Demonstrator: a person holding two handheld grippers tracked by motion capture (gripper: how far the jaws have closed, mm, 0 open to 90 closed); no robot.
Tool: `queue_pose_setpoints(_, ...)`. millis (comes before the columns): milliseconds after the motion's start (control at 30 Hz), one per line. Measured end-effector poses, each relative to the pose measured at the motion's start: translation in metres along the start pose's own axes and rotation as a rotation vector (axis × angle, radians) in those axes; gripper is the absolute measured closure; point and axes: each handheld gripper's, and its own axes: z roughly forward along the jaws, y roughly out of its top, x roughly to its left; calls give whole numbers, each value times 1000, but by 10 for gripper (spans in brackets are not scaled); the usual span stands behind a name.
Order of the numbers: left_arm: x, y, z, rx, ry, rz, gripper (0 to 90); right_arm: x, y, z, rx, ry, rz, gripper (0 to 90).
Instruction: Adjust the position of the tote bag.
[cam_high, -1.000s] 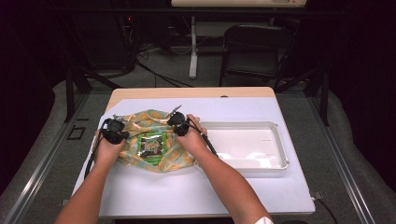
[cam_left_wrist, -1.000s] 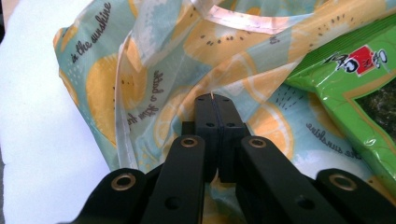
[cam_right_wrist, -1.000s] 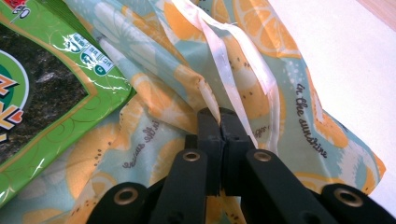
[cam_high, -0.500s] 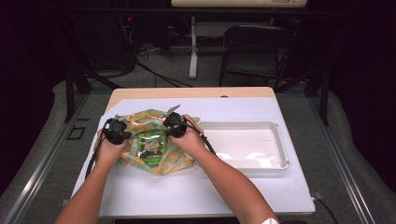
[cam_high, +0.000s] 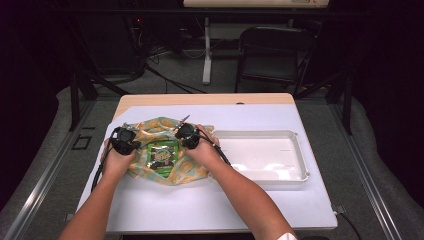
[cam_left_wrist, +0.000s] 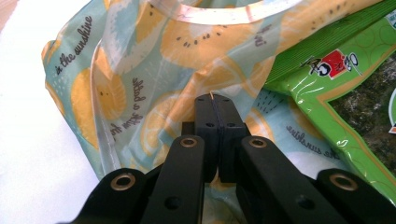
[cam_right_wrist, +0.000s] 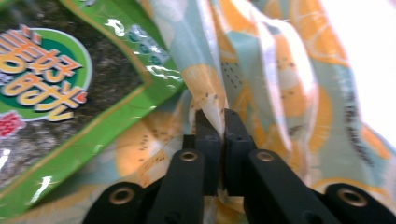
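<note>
A light-blue bag with an orange-slice print (cam_high: 165, 150) lies crumpled on the table's left half. On it rests a green snack packet (cam_high: 162, 155). My left gripper (cam_high: 123, 140) is shut on a fold of the bag (cam_left_wrist: 154, 70), with the packet (cam_left_wrist: 345, 88) just to its right. My right gripper (cam_high: 186, 135) is also shut, pinching a ridge of the bag's cloth (cam_right_wrist: 261, 70) beside the packet (cam_right_wrist: 60, 93). The two grippers stand on either side of the packet.
A shallow white tray (cam_high: 295, 150) stands right of the bag on the white table (cam_high: 210, 205). A wooden strip (cam_high: 200, 99) runs along the far edge. A black chair (cam_high: 272, 55) and cables stand on the floor beyond.
Both grippers have drawn a little closer together over the bag, and the cloth has bunched up around the green packet. Each stays shut on the fabric.
</note>
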Motion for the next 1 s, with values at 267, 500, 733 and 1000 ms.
queue_pose_setpoints(267,-1,0,1,1,-2,8,900,-9,-1,1,9,-86,82,893)
queue_pose_setpoints(500,2,0,4,4,-5,-1,900,-9,0,6,28,-113,106,894)
queue_pose_setpoints(733,3,-1,8,11,3,-10,900,-10,1,10,44,-90,102,887)
queue_pose_setpoints(1000,8,-2,10,-3,-12,-43,900,-13,-1,12,56,-70,115,886)
